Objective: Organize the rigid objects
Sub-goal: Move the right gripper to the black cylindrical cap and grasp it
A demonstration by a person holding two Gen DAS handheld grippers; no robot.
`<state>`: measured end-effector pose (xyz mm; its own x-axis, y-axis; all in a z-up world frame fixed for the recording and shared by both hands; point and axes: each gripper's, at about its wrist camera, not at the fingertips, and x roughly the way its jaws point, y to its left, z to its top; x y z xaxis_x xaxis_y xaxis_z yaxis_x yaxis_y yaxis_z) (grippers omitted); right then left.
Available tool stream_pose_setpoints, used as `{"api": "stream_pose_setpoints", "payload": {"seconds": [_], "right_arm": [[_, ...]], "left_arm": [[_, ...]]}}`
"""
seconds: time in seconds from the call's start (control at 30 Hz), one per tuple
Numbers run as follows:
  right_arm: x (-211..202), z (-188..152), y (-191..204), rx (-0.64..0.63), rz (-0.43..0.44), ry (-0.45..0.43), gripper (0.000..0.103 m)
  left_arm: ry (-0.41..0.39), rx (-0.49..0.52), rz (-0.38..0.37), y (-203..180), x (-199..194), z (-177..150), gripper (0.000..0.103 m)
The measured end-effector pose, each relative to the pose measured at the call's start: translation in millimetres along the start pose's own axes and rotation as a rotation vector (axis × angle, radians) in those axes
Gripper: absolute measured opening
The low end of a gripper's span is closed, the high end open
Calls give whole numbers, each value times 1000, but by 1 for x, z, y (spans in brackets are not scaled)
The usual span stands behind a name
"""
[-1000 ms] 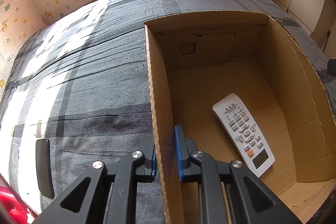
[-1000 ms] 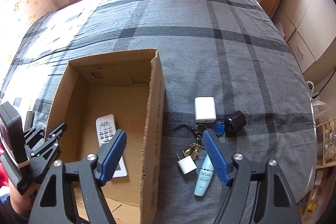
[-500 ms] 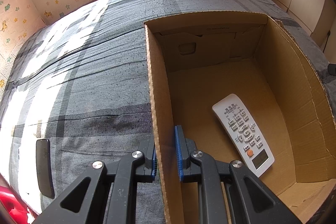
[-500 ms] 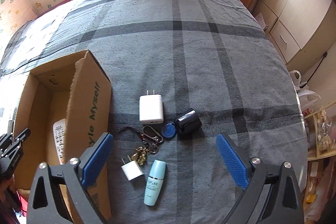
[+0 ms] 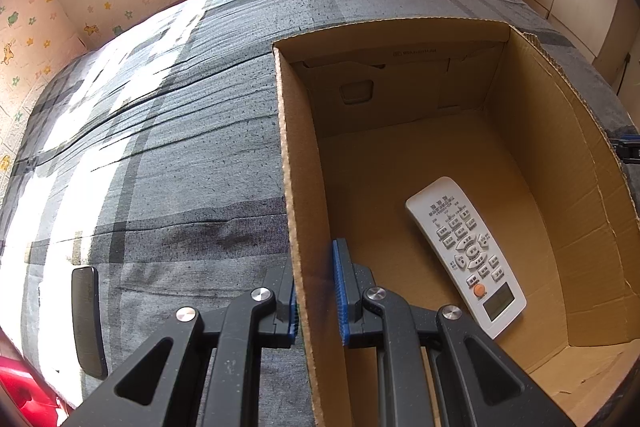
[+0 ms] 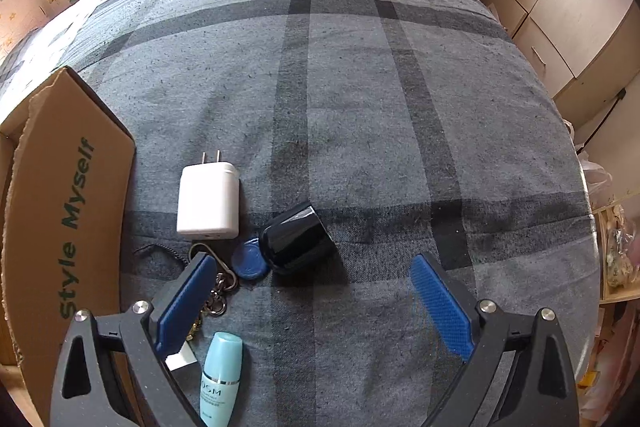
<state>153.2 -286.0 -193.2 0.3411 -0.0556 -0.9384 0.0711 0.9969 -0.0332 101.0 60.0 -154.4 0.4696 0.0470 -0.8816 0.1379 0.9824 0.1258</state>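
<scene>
Right of centre in the left wrist view, the cardboard box (image 5: 400, 155) is holding a white remote (image 5: 466, 253), its long axis running diagonally, display end toward lower right. Left gripper (image 5: 316, 291) is pinching the box wall; right gripper (image 6: 312, 303) is hanging spread wide over the black cap (image 6: 298, 239) lying on the bed (image 6: 360, 87).

The box (image 6: 60, 211) is cut off at the left edge of the right wrist view, so its inside cannot be seen there. The right gripper's (image 6: 312, 303) left finger (image 6: 182, 301) covers most of the keys (image 6: 218, 285) and part of a small white plug (image 6: 180, 361). The tube (image 6: 220, 379) runs off the near edge. In the left wrist view the box's near right corner is cropped, and a dark flat thing (image 5: 86, 319), perhaps a phone, is too dim to name.
</scene>
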Motion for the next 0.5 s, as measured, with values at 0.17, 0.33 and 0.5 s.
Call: {"api": "stream_pose_setpoints", "payload": {"seconds": [0.17, 0.33, 0.5], "right_arm": [[17, 5, -4, -5, -1, 21, 99], [27, 10, -6, 1, 11, 35, 98], [34, 11, -5, -2, 21, 54, 88]], "left_arm": [[6, 6, 7, -1, 1, 1, 15], [7, 8, 11, -2, 1, 1, 16], [8, 11, 16, -3, 1, 1, 16]]}}
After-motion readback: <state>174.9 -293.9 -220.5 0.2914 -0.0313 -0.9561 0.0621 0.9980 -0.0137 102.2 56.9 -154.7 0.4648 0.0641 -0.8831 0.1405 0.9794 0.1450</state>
